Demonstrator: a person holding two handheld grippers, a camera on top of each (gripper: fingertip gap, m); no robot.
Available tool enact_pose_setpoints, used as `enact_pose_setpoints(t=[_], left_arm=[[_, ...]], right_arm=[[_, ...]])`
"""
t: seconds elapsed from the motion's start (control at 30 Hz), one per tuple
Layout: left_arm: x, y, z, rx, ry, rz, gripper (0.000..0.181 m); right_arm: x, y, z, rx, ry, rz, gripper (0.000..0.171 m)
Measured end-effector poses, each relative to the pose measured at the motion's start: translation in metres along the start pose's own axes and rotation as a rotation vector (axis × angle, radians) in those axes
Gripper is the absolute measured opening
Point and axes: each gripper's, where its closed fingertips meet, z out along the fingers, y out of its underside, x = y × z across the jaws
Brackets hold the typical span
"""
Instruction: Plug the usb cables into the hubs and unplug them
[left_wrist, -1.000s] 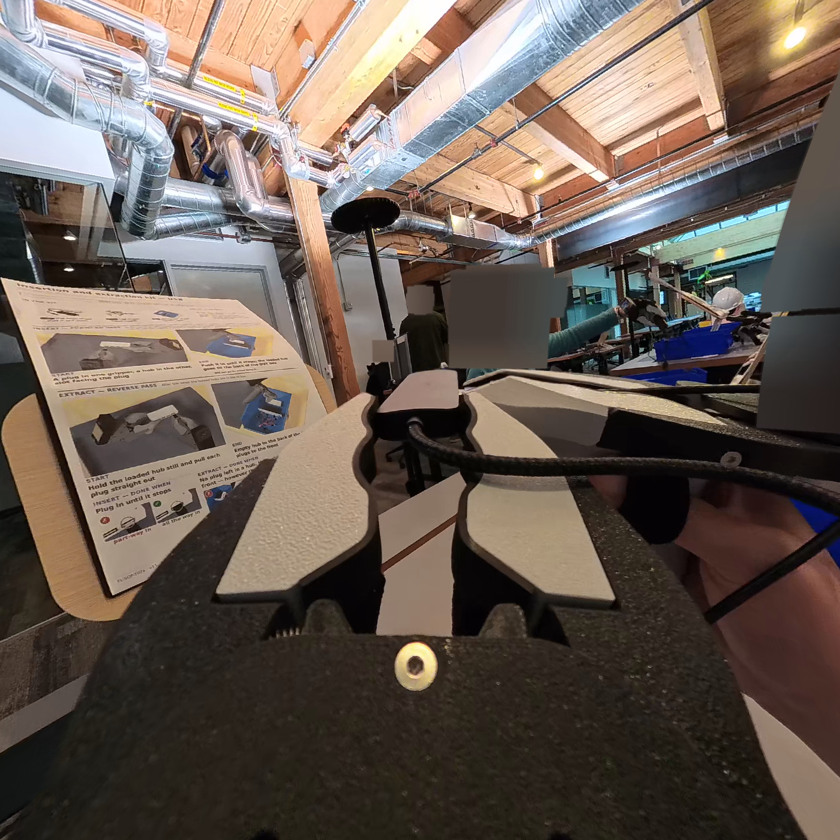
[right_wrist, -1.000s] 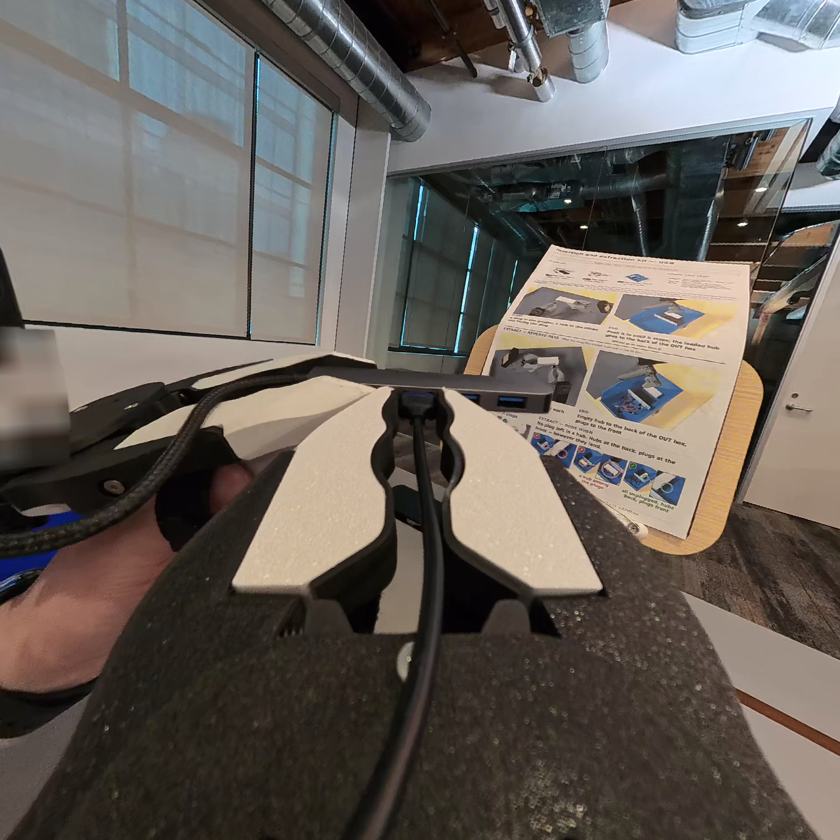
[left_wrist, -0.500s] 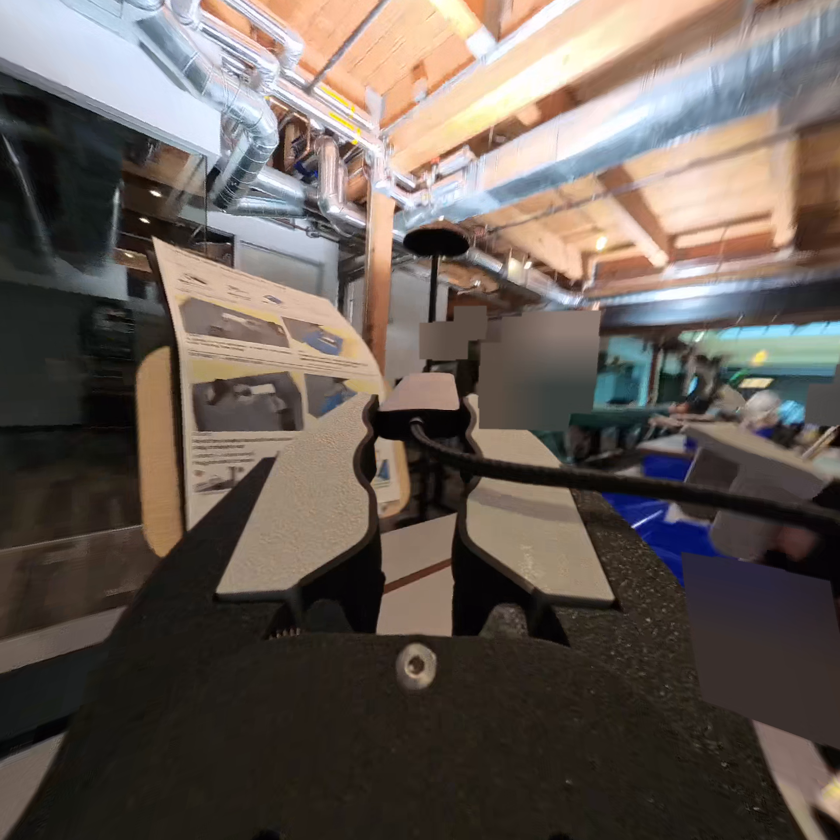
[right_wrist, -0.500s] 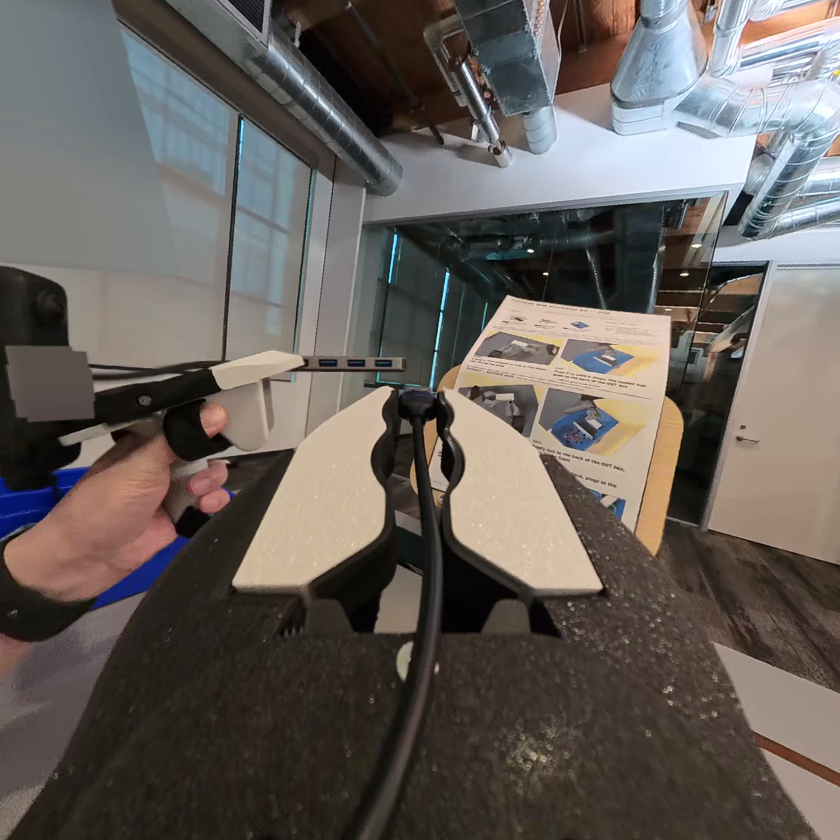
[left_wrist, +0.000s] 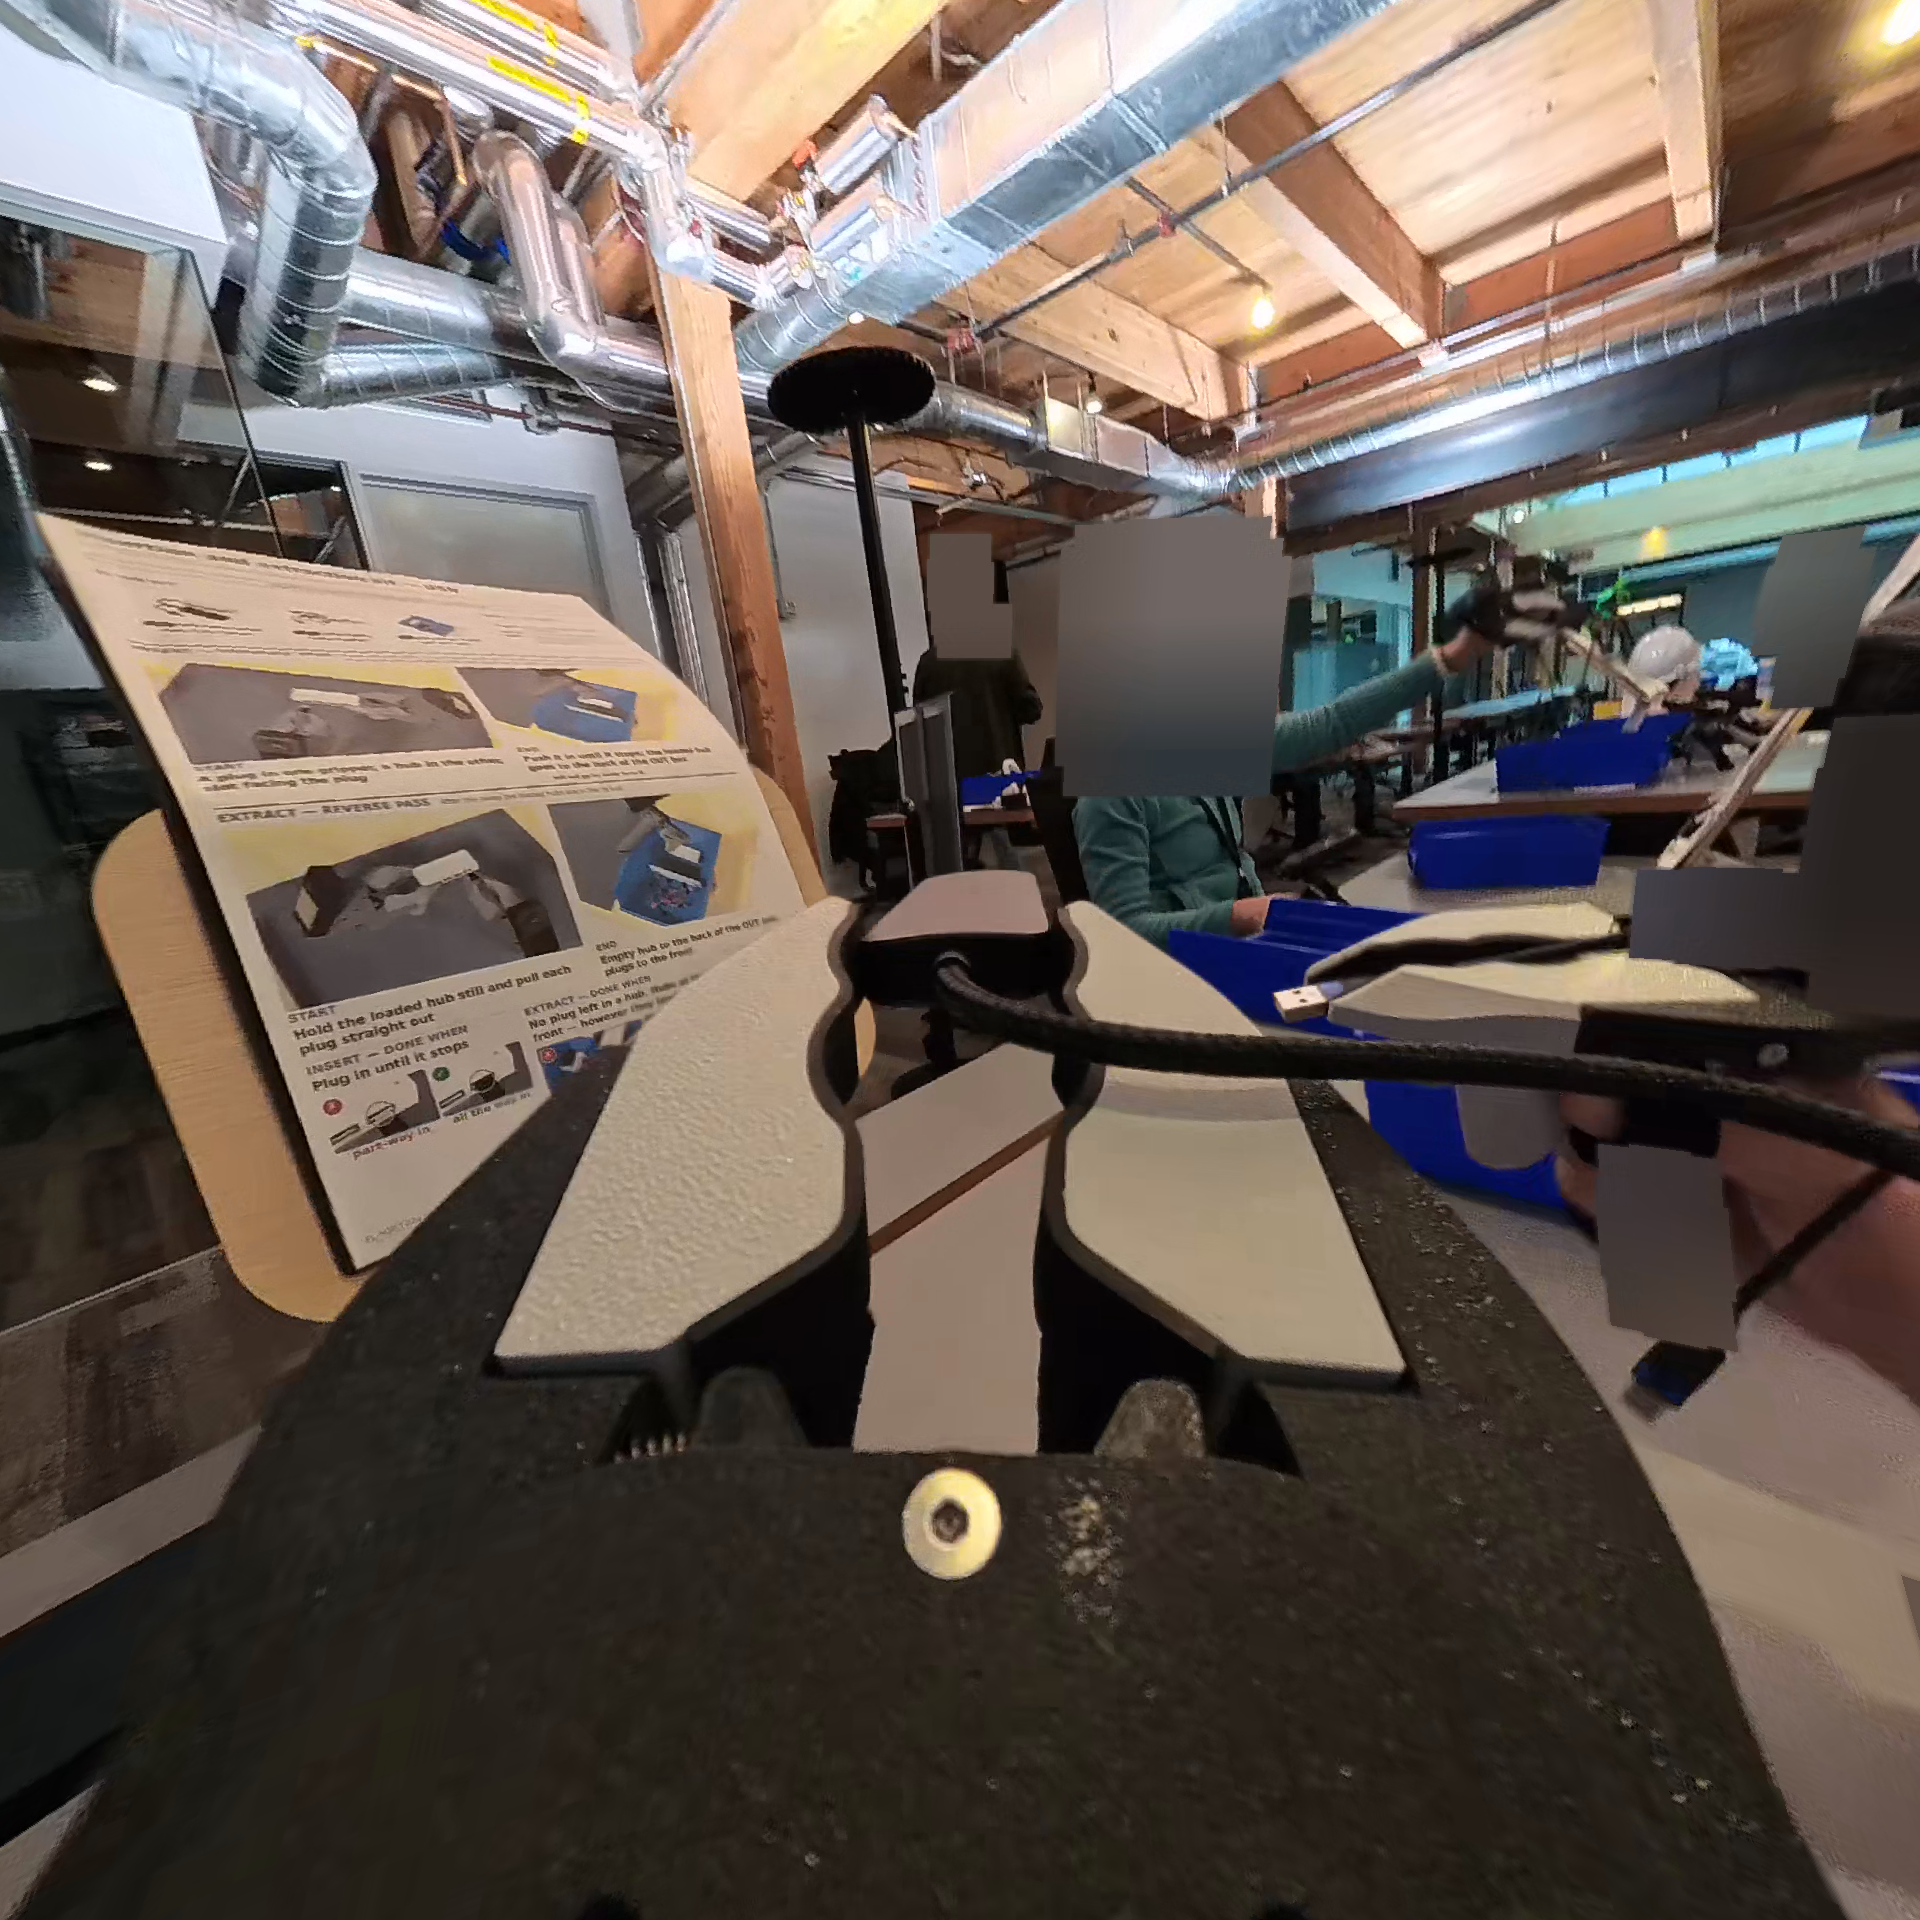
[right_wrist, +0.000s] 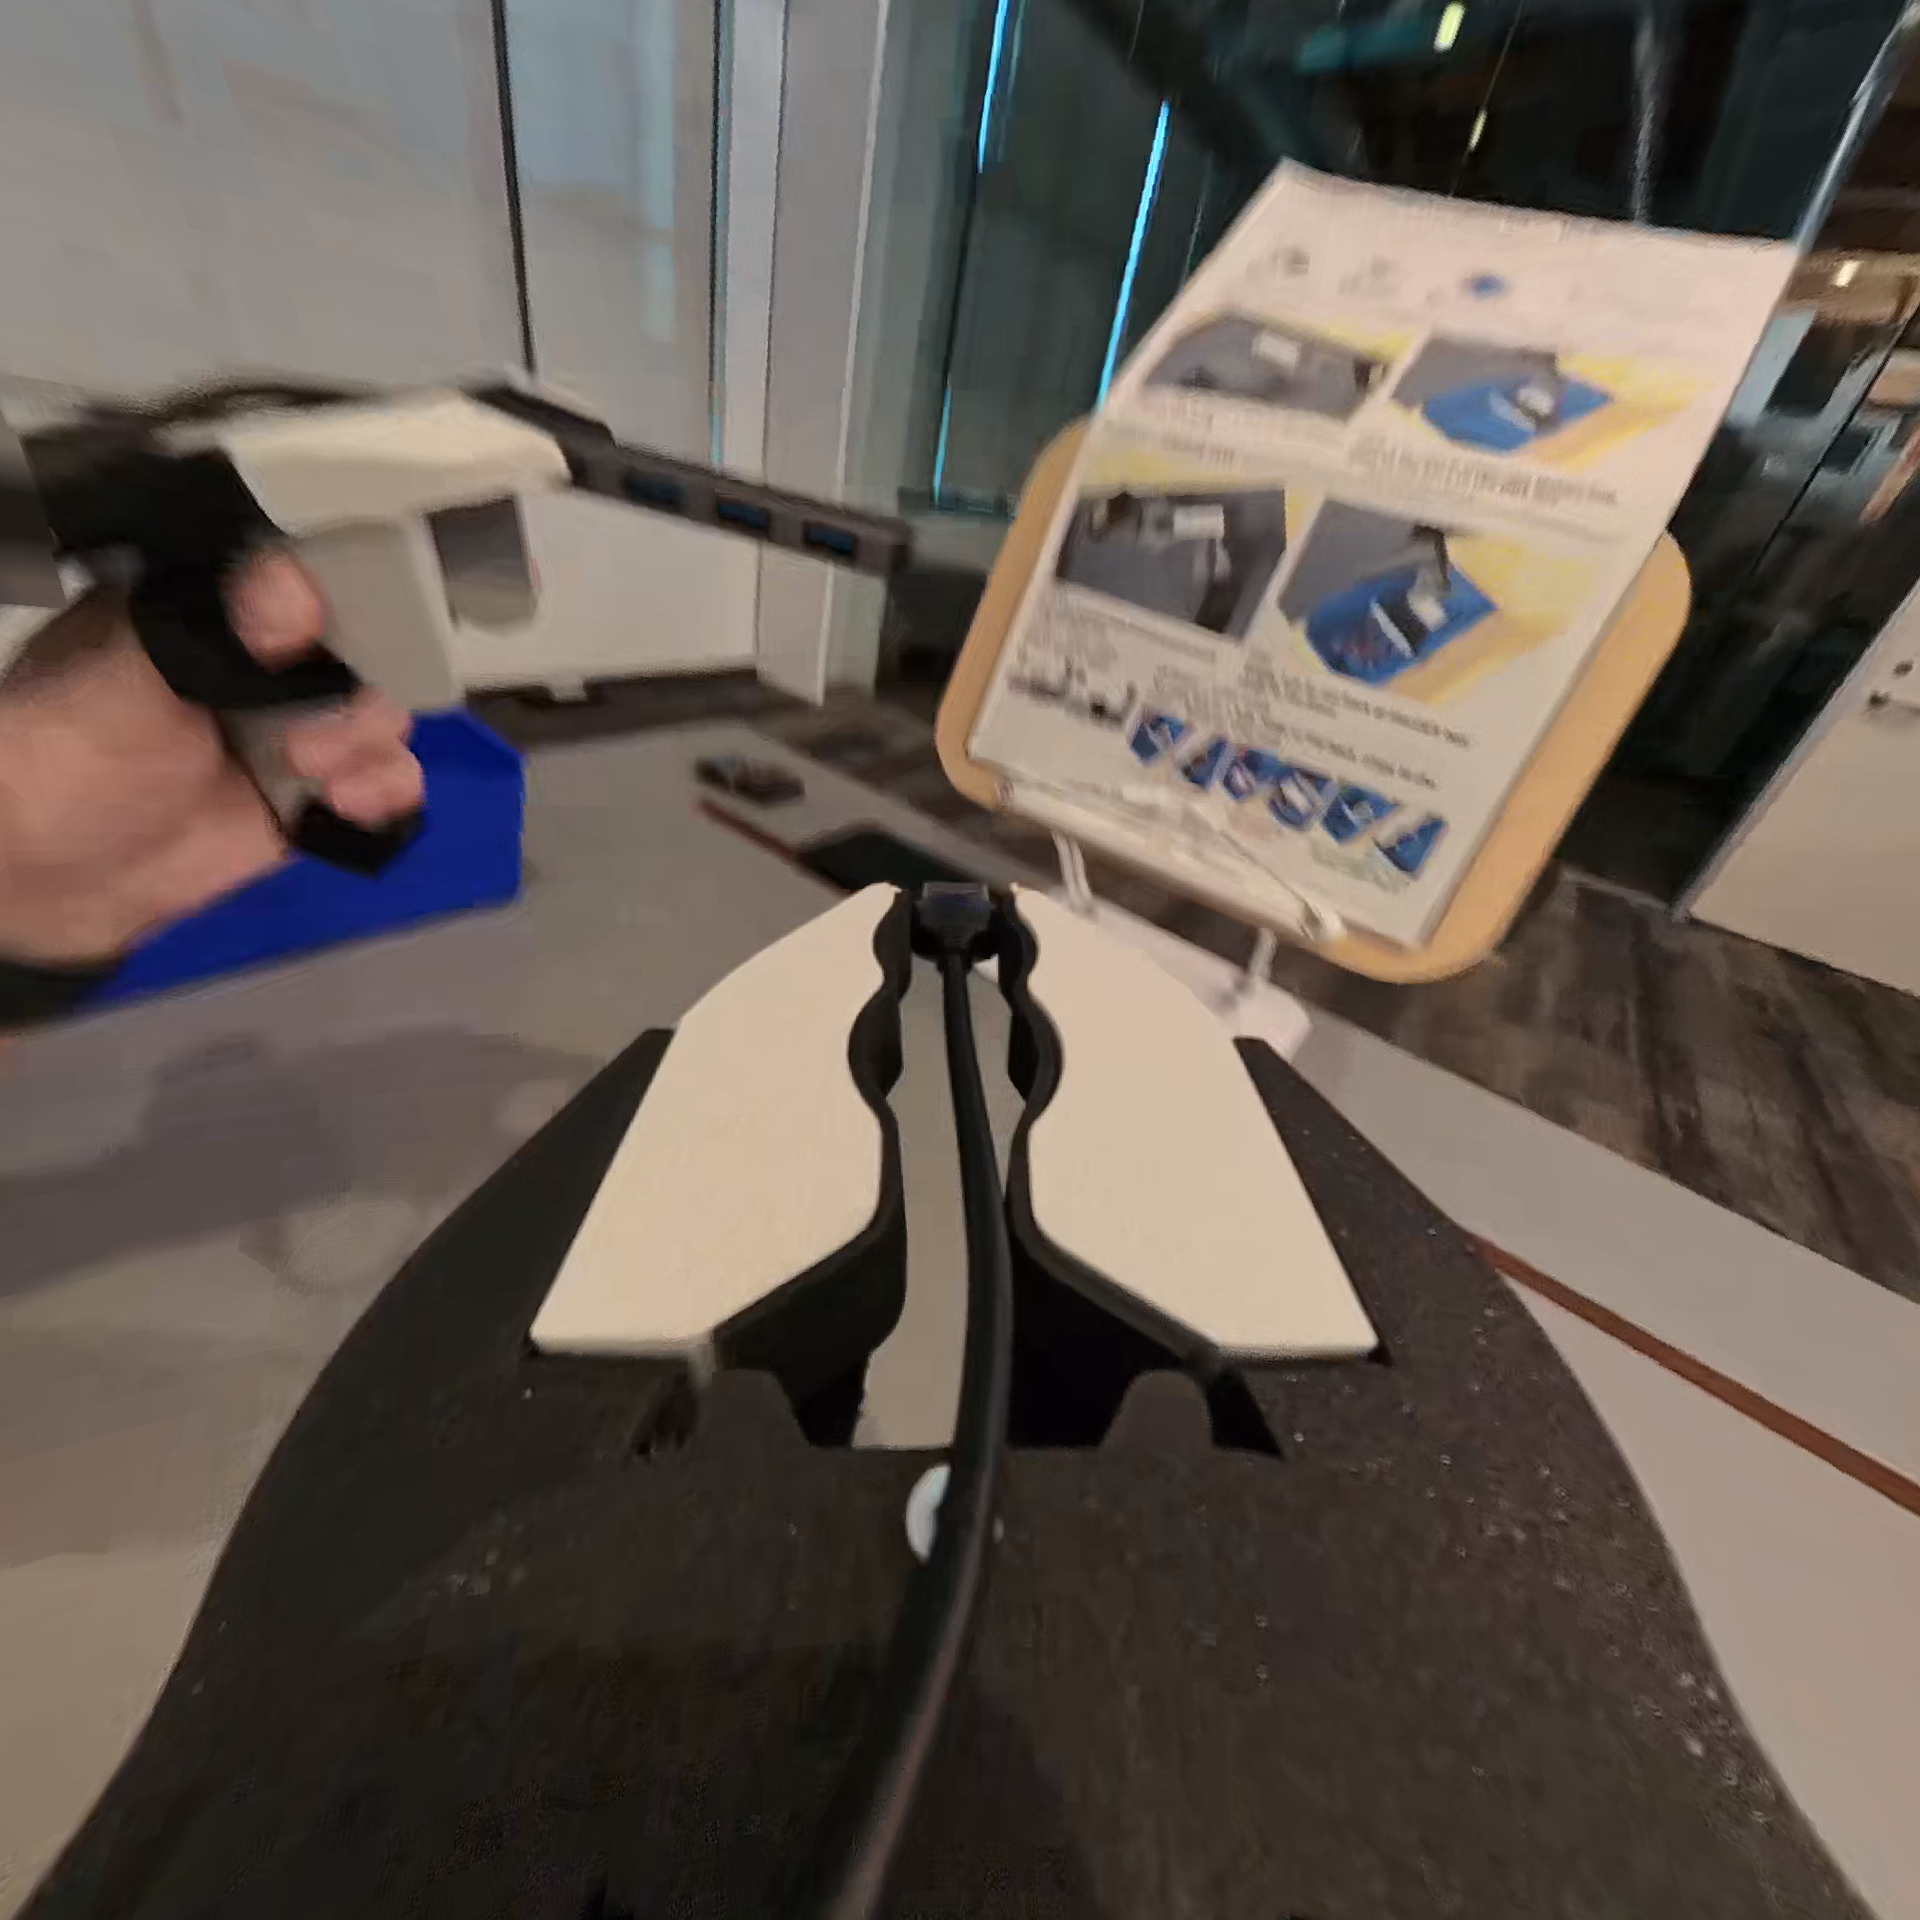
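My left gripper (left_wrist: 956, 935) is shut on the end of a slim grey USB hub (left_wrist: 951, 902), held in the air. The hub's braided cable (left_wrist: 1351, 1055) trails off to the right. In the right wrist view the hub (right_wrist: 727, 509) sticks out of the left gripper (right_wrist: 561, 457) with its blue ports showing, empty. My right gripper (right_wrist: 954, 920) is shut on a black USB plug (right_wrist: 951, 902), and its cable (right_wrist: 977, 1143) runs back between the fingers. In the left wrist view the plug's metal tip (left_wrist: 1299, 1003) is bare, clear of the hub, held by the right gripper (left_wrist: 1340, 1003).
An instruction sheet on a wooden board (left_wrist: 416, 862) stands ahead, also in the right wrist view (right_wrist: 1351, 582). Blue bins (left_wrist: 1434, 1122) (right_wrist: 364, 873) sit on the grey table (right_wrist: 623, 935). A small dark object (right_wrist: 748, 774) lies on the table. People work at benches behind. Across from one pair of fingers to the other is roughly 15 centimetres.
The plug sat in the hub's port a second ago; it has come out. The two grippers have moved apart, and the right gripper has tilted down toward the table.
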Motion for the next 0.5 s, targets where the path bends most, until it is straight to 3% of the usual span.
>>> enact_pose_setpoints(t=[0.13, 0.3, 0.4, 0.5], left_arm=[[0.022, 0.004, 0.002, -0.059, 0.043, 0.076, 0.034], [0.045, -0.011, 0.004, -0.037, 0.098, 0.093, 0.034], [0.053, -0.019, 0.006, -0.021, 0.109, 0.109, 0.034], [0.059, -0.019, 0.010, -0.021, 0.119, 0.114, 0.034]], right_arm=[[0.053, 0.012, -0.063, -0.342, 0.025, -0.125, 0.015], [0.164, 0.038, -0.194, -0.851, 0.100, -0.204, 0.015], [0.204, 0.056, -0.255, -0.992, 0.158, -0.164, 0.015], [0.223, 0.077, -0.289, -1.050, 0.189, -0.130, 0.015]])
